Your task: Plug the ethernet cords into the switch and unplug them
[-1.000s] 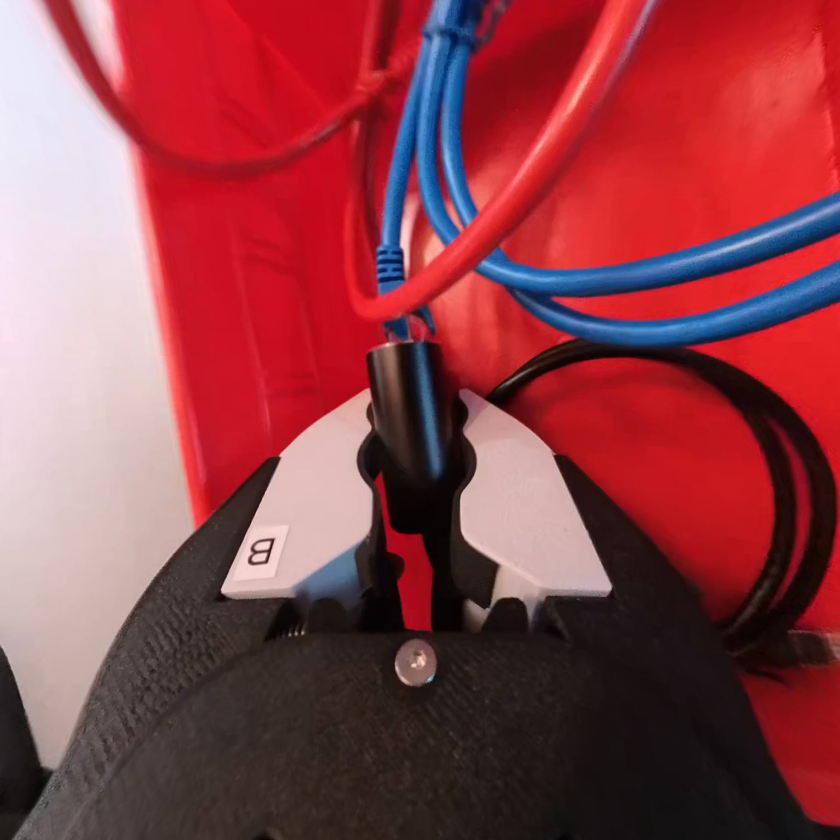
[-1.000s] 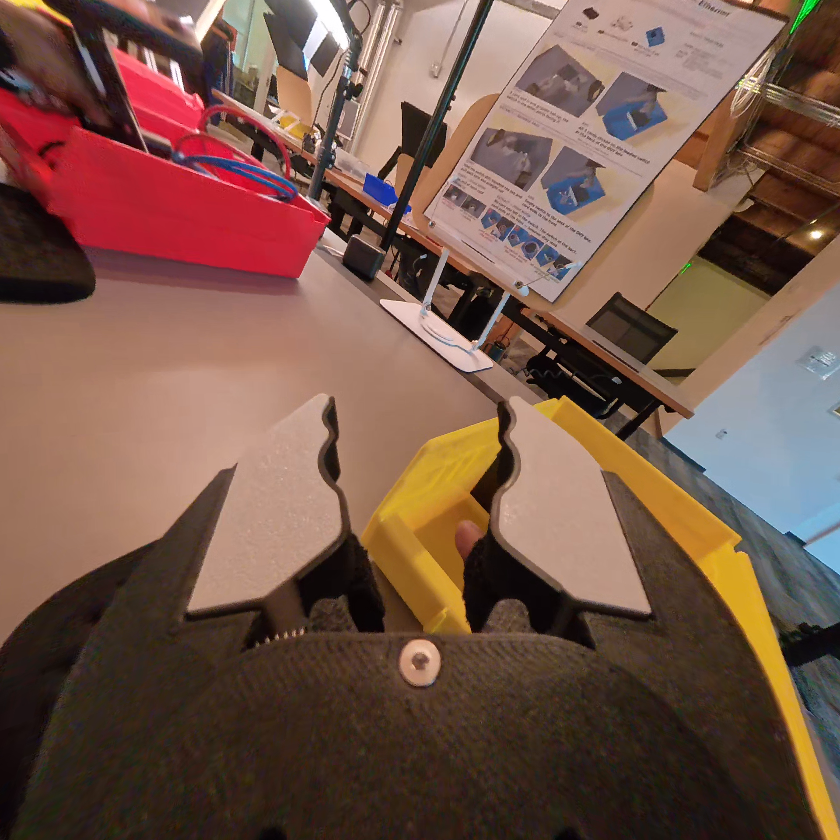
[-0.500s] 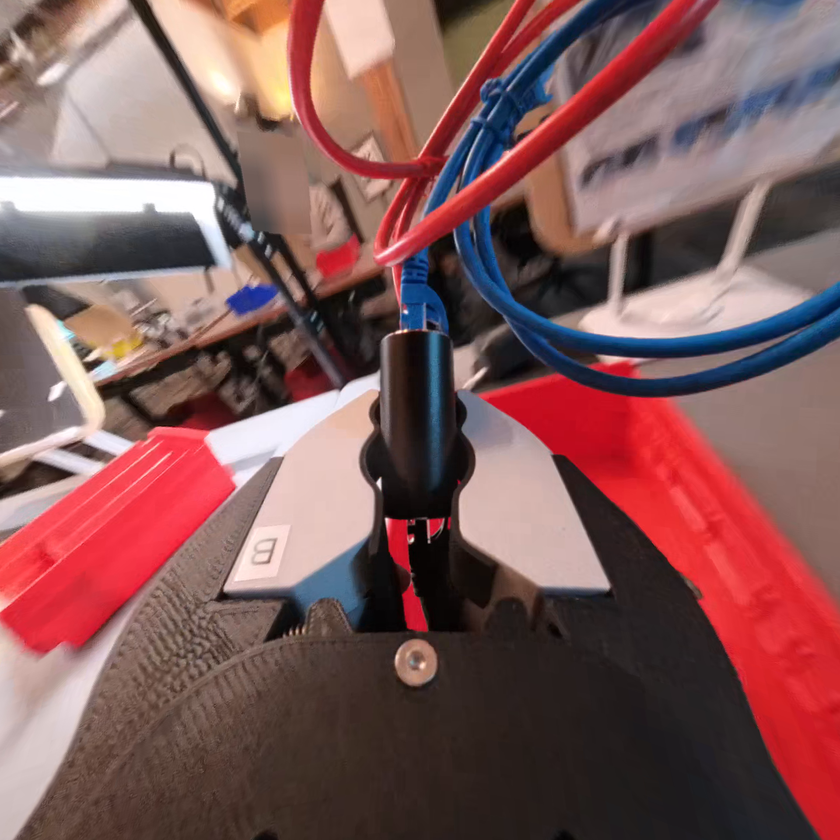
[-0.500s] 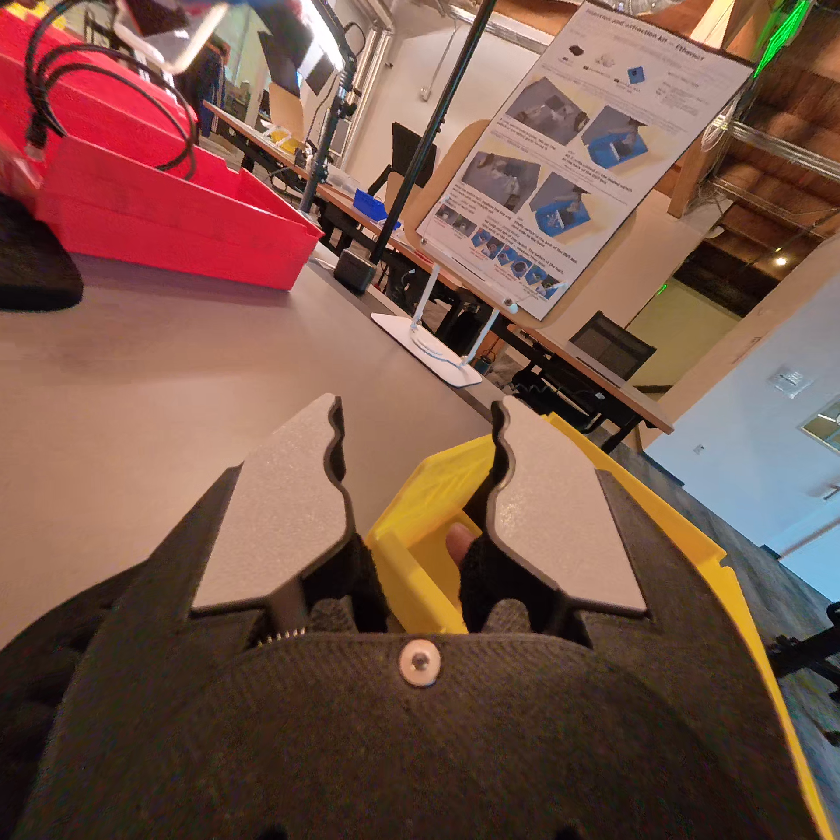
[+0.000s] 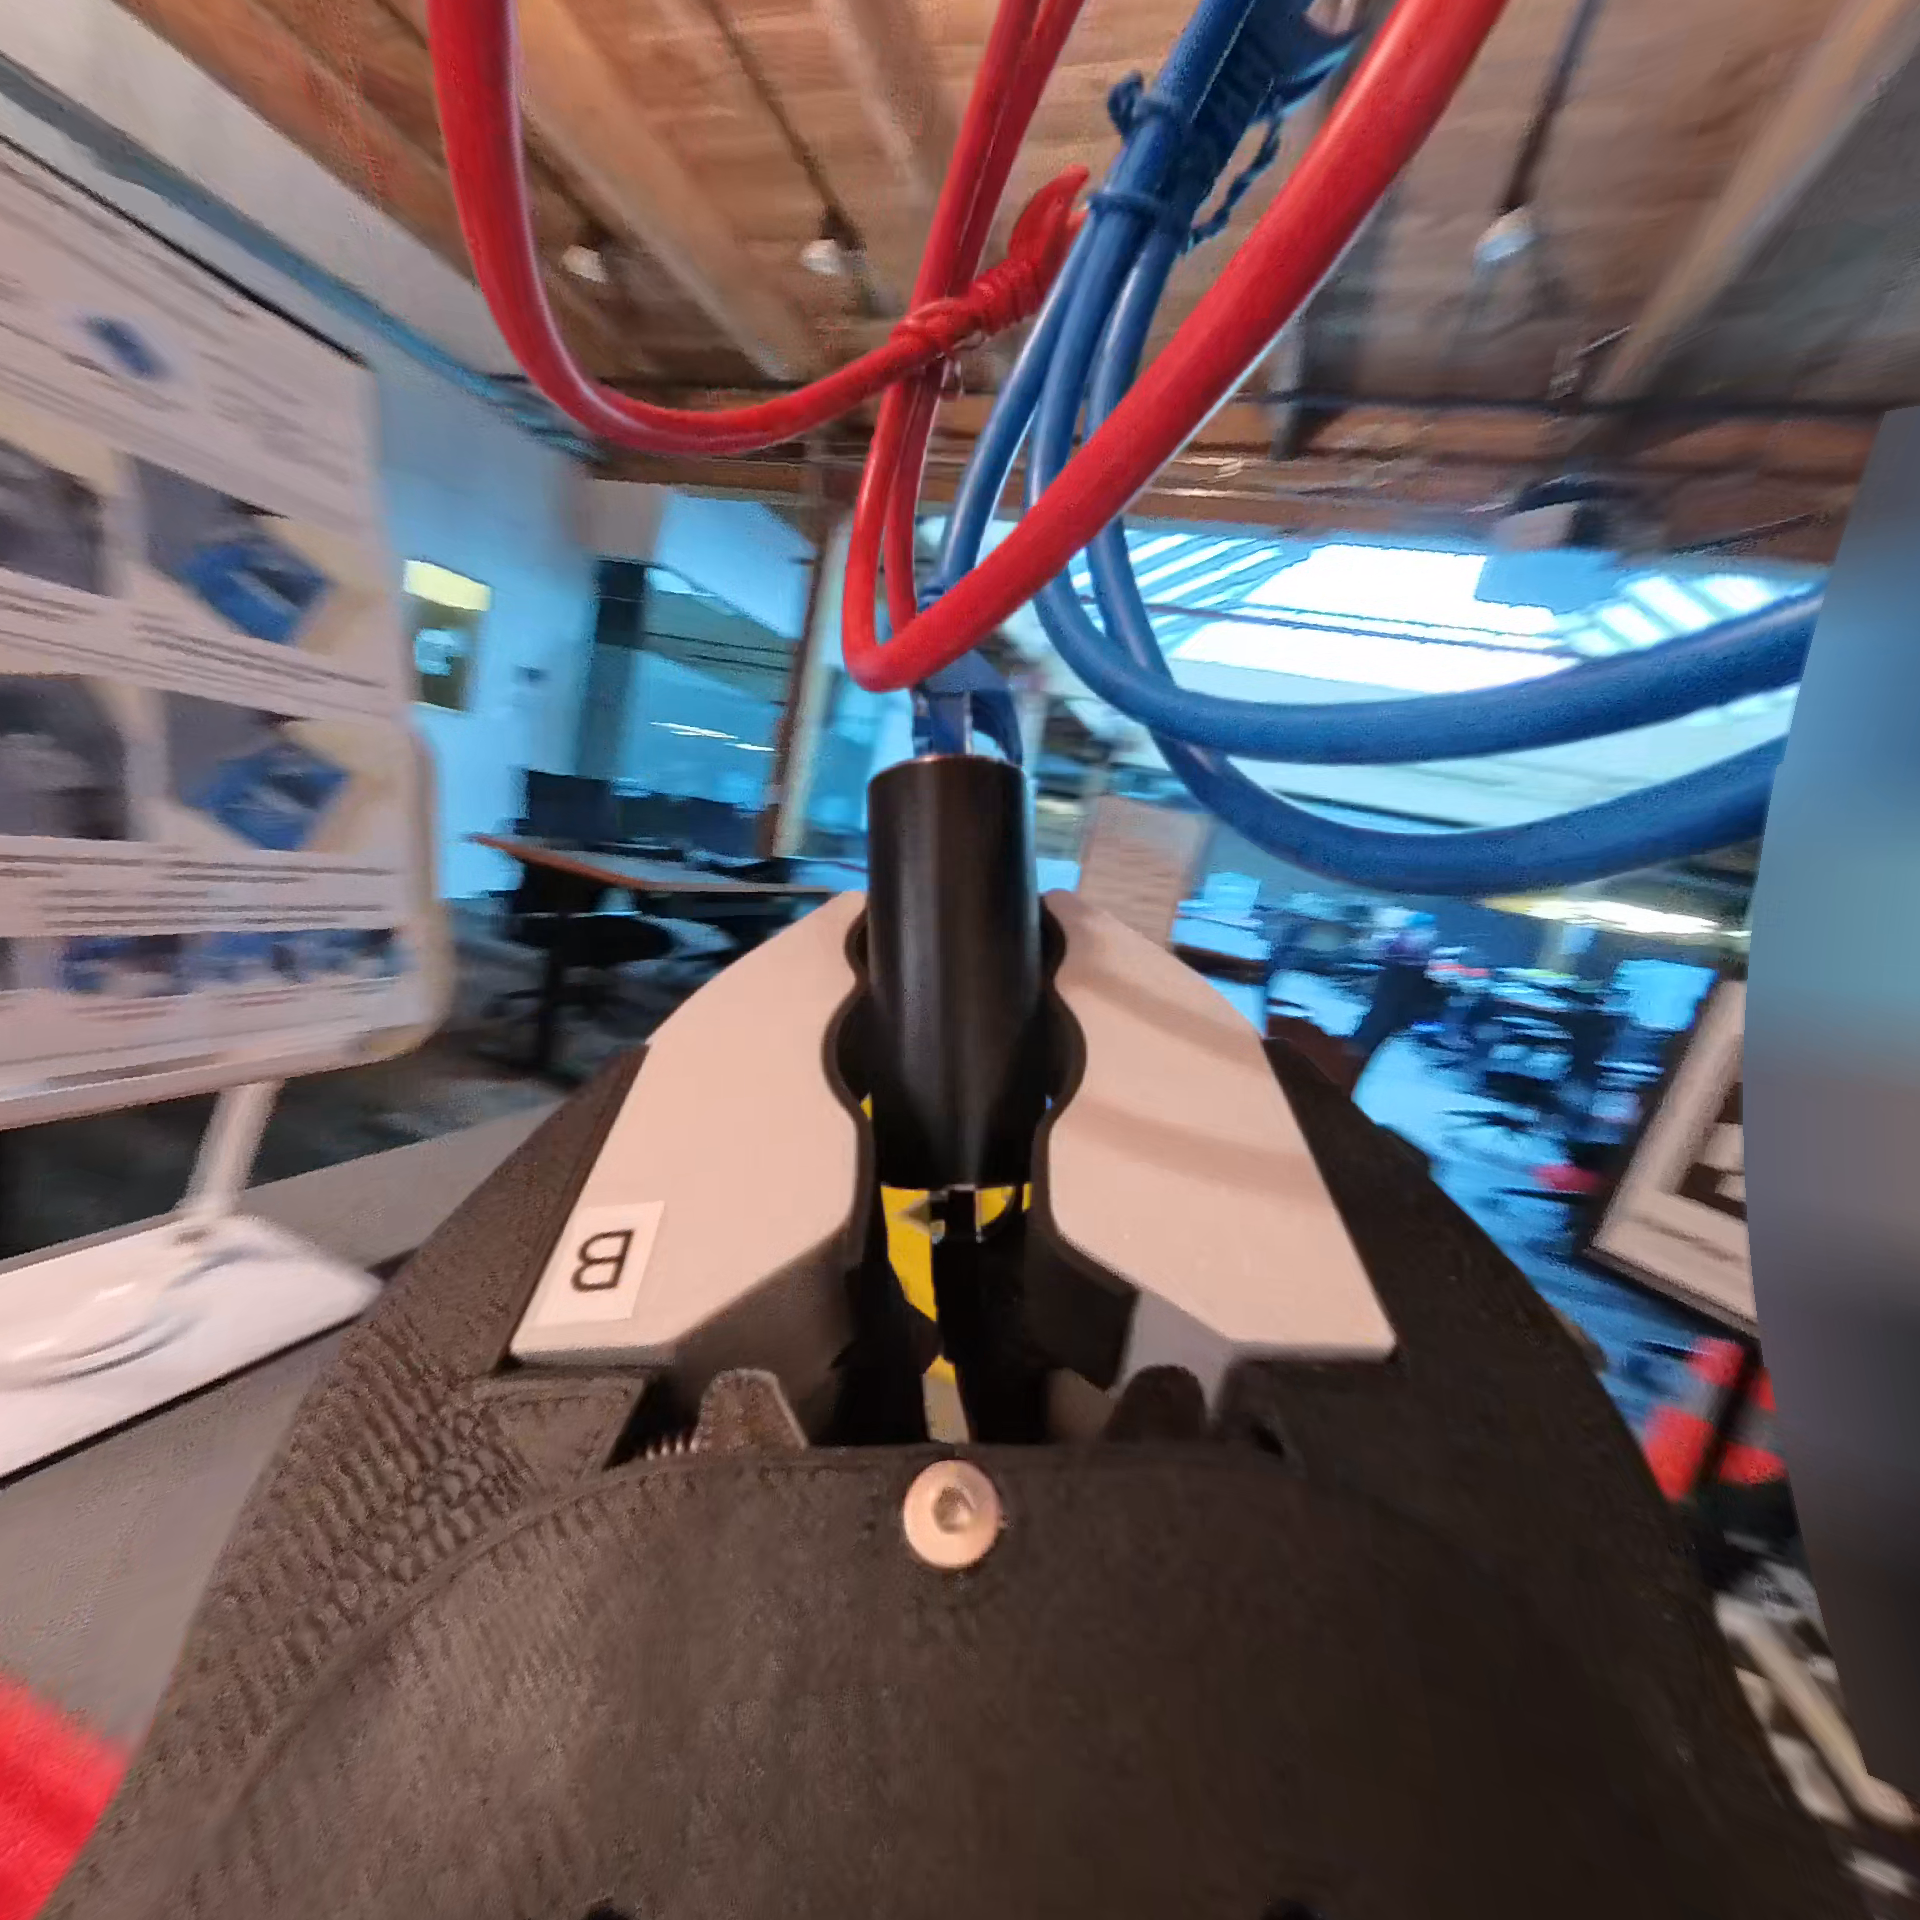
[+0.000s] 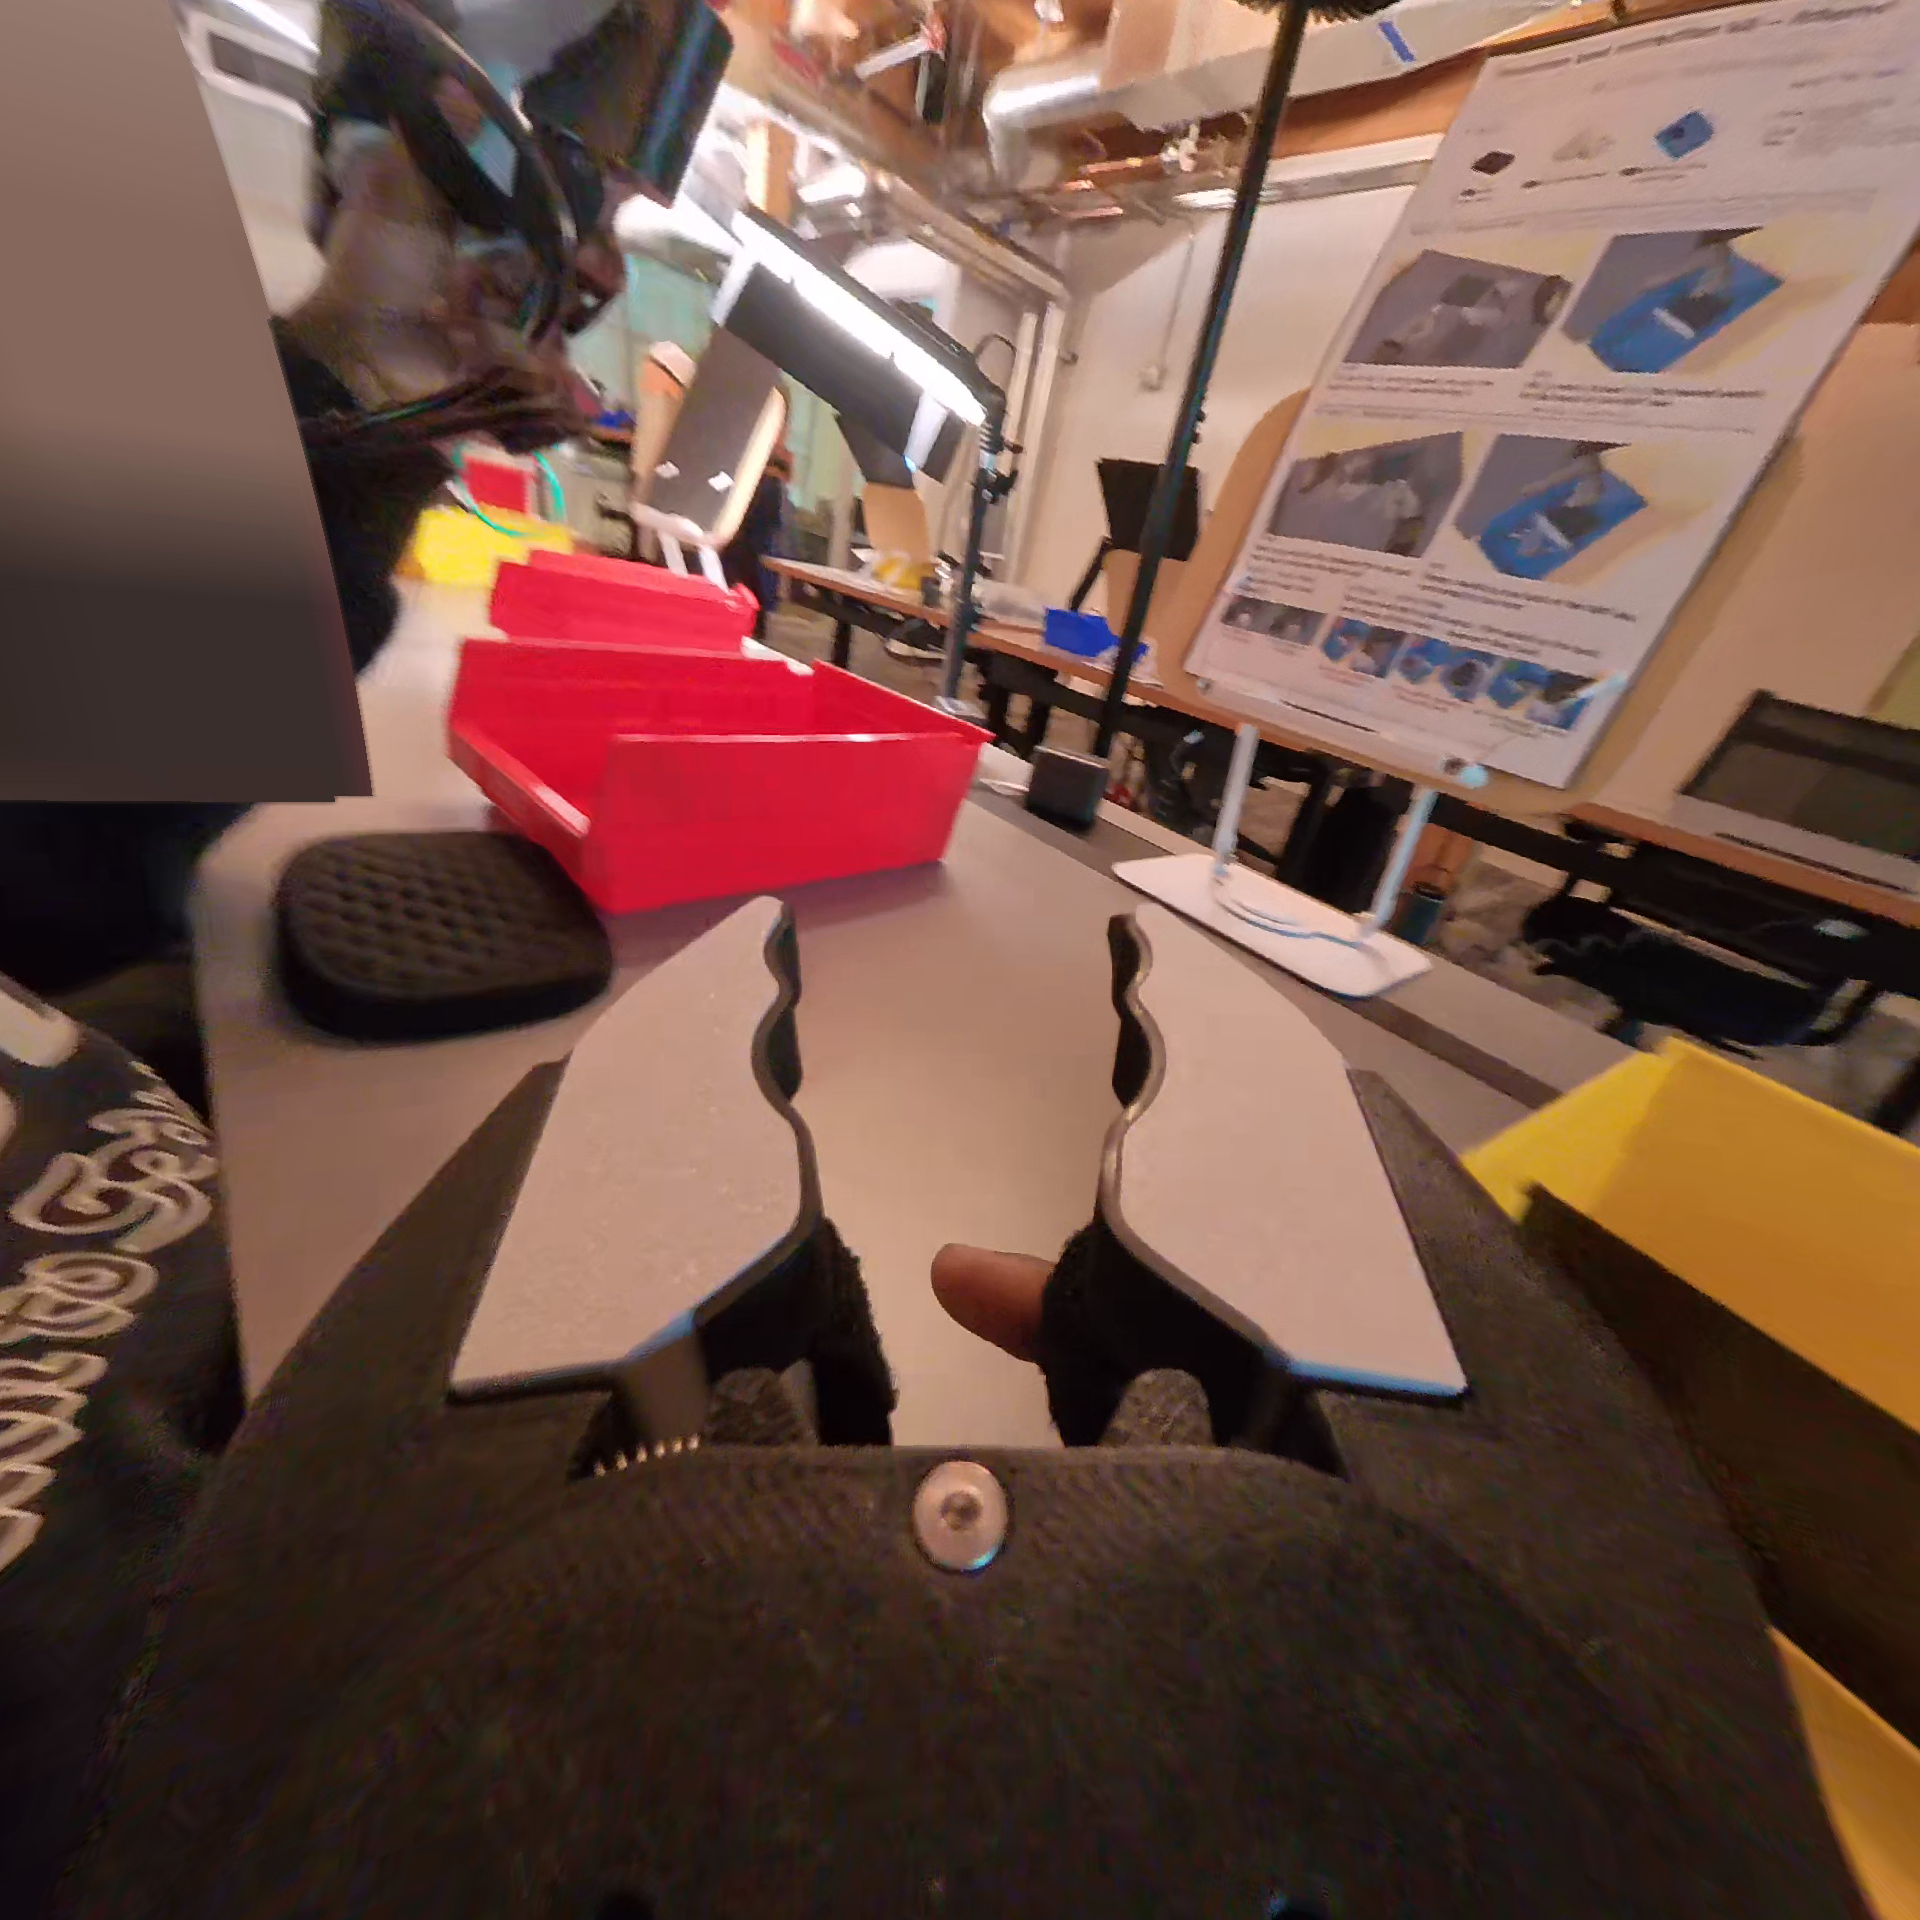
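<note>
Above the grey table (image 6: 935,1039), left gripper (image 5: 951,925) clamps black plug (image 5: 951,935); right gripper (image 6: 951,977) gapes empty.

Bright indoor light, motion-blurred backgrounds, wide-angle edge distortion

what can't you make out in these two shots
- Left wrist view: what the black cylinder is; the left gripper hides its base.
- Left wrist view: the far ends of the red cord and blue cord; cut off by the edges.
- Right wrist view: the red bin contents; its wall hides them.
</note>
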`<state>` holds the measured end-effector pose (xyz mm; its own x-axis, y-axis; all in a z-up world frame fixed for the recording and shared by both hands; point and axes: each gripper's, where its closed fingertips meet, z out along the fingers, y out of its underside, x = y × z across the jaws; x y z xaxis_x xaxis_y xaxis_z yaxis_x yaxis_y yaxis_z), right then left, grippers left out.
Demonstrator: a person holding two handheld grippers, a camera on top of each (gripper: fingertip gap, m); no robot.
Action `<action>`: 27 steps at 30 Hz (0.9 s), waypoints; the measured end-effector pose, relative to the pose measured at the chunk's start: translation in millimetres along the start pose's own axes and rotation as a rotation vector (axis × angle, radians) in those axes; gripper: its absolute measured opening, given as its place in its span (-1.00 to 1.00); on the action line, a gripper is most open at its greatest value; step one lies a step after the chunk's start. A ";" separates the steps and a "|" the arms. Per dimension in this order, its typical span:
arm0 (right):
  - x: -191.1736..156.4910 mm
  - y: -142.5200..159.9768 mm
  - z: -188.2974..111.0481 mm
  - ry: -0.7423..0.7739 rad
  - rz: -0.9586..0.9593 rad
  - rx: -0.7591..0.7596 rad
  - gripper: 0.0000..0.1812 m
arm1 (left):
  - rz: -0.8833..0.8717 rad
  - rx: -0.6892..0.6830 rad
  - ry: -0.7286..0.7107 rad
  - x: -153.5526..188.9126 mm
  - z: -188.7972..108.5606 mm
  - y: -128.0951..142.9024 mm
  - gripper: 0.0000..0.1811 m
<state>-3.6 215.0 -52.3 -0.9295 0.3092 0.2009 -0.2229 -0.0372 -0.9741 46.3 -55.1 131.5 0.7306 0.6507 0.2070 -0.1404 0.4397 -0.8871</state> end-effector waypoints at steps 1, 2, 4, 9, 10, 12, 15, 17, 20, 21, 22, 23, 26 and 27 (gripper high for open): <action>-5.5 -3.1 2.0 -0.029 0.032 0.022 -0.35 | -0.047 -0.004 0.075 12.9 4.6 0.1 -0.71; -10.1 -6.8 3.7 -0.054 0.068 0.047 -0.34 | -0.084 -0.025 0.141 24.7 9.5 3.5 -0.71; -16.8 -18.3 5.2 -0.096 0.156 0.119 -0.32 | -0.129 -0.107 0.231 43.7 19.9 23.8 -0.71; -20.3 -38.6 8.7 -0.184 0.505 0.279 -0.37 | -0.315 -0.363 0.389 75.9 37.9 125.9 -0.71; -24.6 -37.5 12.5 -0.216 0.563 0.277 -0.33 | -0.364 -0.409 0.404 79.6 40.8 150.1 -0.71; -35.4 -32.0 22.2 -0.268 0.643 0.258 -0.30 | -0.457 -0.486 0.430 86.2 45.4 195.5 -0.71; -53.1 -11.1 41.0 -0.286 0.667 0.170 -0.29 | -0.593 -0.557 0.467 92.1 50.0 242.3 -0.71; -64.3 0.9 49.9 -0.308 0.683 0.116 -0.42 | -0.661 -0.615 0.476 92.3 50.1 262.7 -0.71; -72.3 12.7 54.8 -0.340 0.721 0.060 -0.56 | -0.692 -0.684 0.490 95.9 45.1 276.7 -0.71; -72.5 15.7 54.8 -0.345 0.730 0.040 -0.56 | -0.694 -0.693 0.479 94.5 44.0 278.6 -0.71; -72.1 18.4 54.9 -0.345 0.735 0.018 -0.56 | -0.693 -0.701 0.466 92.8 43.4 281.1 -0.71; -71.8 20.3 54.7 -0.346 0.739 0.003 -0.57 | -0.703 -0.703 0.459 91.6 43.2 282.8 -0.71; -73.4 23.1 54.0 -0.356 0.729 -0.011 -0.57 | -0.717 -0.714 0.463 91.8 41.1 285.7 -0.71; -73.8 23.1 53.9 -0.362 0.723 -0.003 -0.57 | -0.703 -0.713 0.460 91.7 40.8 285.9 -0.71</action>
<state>44.0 140.0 -84.1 -0.8811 -0.1173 -0.4582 0.4700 -0.1078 -0.8761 45.8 155.5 -86.2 0.6963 0.0373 0.7168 0.7140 0.0666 -0.6970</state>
